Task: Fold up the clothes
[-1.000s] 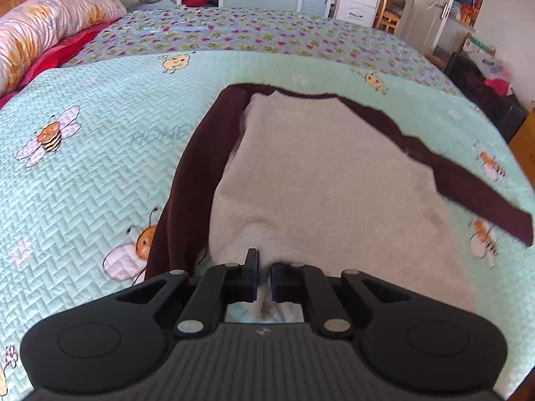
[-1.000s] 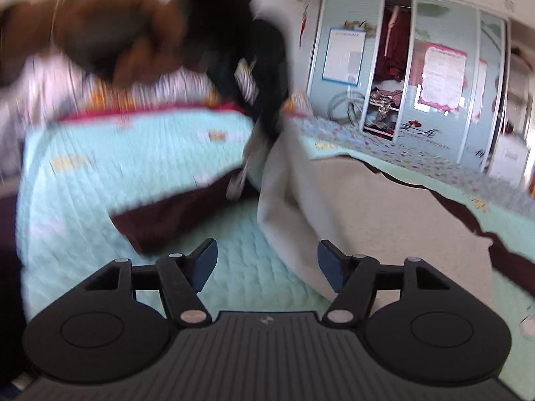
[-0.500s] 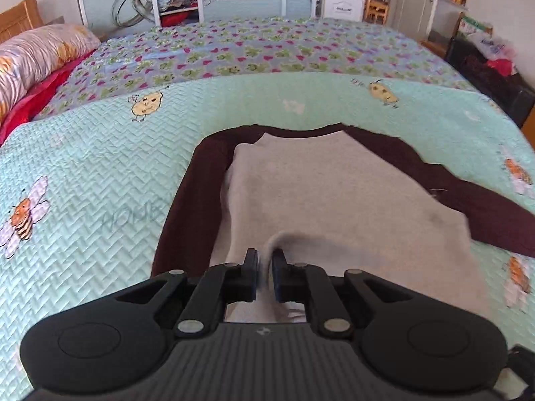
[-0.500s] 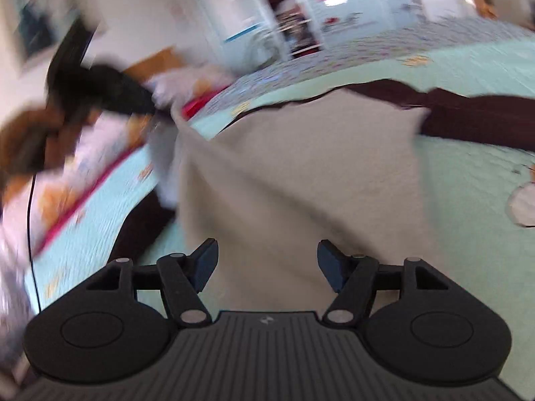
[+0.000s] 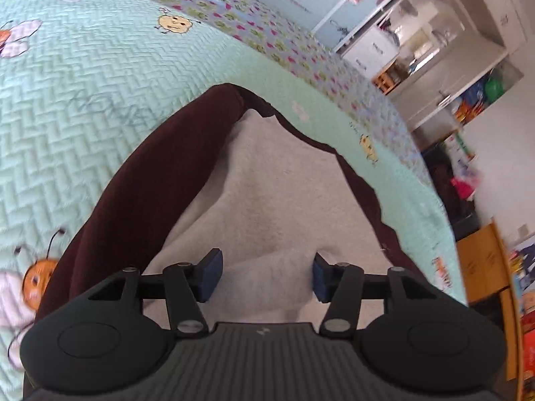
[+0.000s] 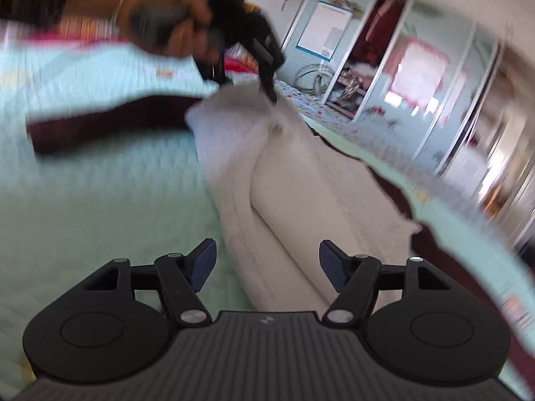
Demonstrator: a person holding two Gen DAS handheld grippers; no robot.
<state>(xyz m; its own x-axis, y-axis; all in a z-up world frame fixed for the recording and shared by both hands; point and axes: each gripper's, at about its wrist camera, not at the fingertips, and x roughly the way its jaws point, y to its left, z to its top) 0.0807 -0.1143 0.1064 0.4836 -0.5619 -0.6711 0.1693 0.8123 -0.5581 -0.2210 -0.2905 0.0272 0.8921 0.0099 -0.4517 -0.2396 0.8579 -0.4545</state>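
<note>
A cream sweater (image 5: 267,200) with dark maroon sleeves (image 5: 140,193) lies spread on the bed. My left gripper (image 5: 265,267) hovers low over its near edge. Its jaws are opening, and a soft ridge of cream cloth lies between the blue pads without being pinched. In the right wrist view the sweater (image 6: 301,200) has a folded roll along its side, and my right gripper (image 6: 267,257) stands open just above that roll, gripping nothing. Farther back there, a hand (image 6: 160,23) holds the left gripper (image 6: 247,88) over the sweater's raised corner. That view is blurred.
The mint quilted bedspread (image 5: 83,83) with bee prints lies all around the sweater. Sliding wardrobe doors (image 6: 384,67) and open shelves (image 5: 451,50) stand beyond the bed's far side. A wooden cabinet (image 5: 485,260) sits by the right edge.
The left gripper's jaws went from pinched on the cream cloth to spread apart, and it rolled and dropped lower. The right gripper swung across the sweater, still open.
</note>
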